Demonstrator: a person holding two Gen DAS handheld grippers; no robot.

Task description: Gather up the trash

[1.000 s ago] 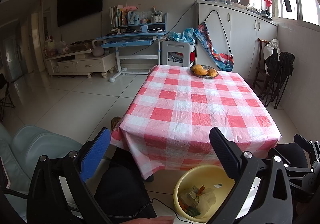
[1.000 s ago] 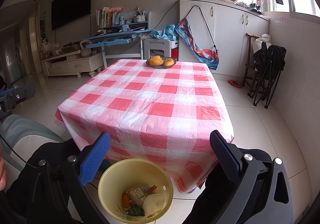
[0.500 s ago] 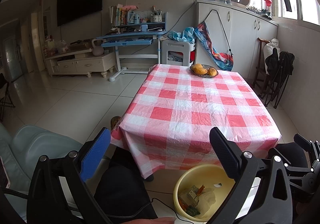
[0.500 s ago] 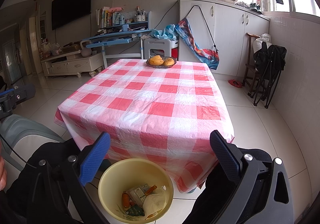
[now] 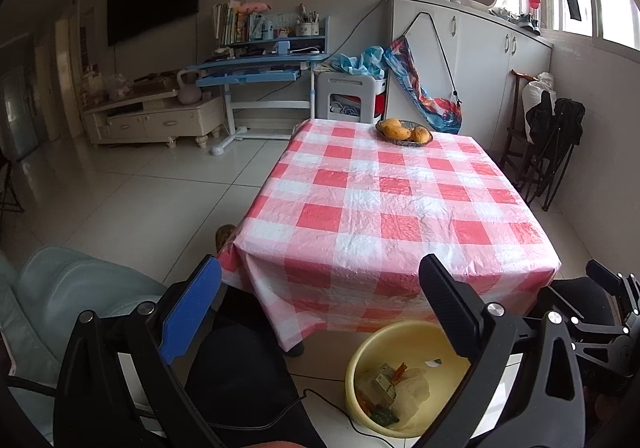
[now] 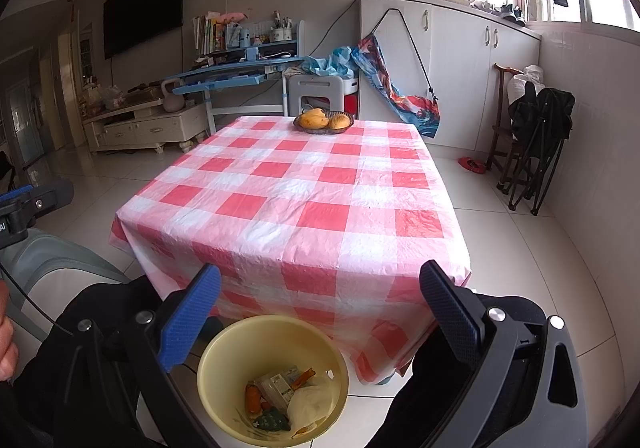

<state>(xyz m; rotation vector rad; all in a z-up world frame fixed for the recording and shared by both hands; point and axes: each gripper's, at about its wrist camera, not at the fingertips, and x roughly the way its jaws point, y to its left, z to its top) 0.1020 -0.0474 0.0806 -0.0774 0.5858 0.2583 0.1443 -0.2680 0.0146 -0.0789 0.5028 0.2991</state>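
Observation:
A yellow trash bucket (image 6: 224, 344) (image 5: 416, 332) stands on the floor at the near edge of the table. Inside it lie a small carton (image 6: 278, 388), a crumpled white wrapper (image 6: 316, 404), orange scraps and a dark green wrapper. My right gripper (image 6: 320, 280) hangs open above the bucket, nothing between its fingers. My left gripper (image 5: 320, 272) is open too, empty, to the left of the bucket. The table (image 6: 304, 199) wears a red and white checked cloth, and nothing but a fruit basket lies on it.
A basket of mangoes (image 6: 323, 122) sits at the table's far edge. A light blue armchair (image 5: 68, 296) is at the near left. Folded dark chairs (image 6: 536, 143) lean against the right wall. White cabinets (image 6: 460, 59) and a blue desk (image 6: 236, 71) stand beyond.

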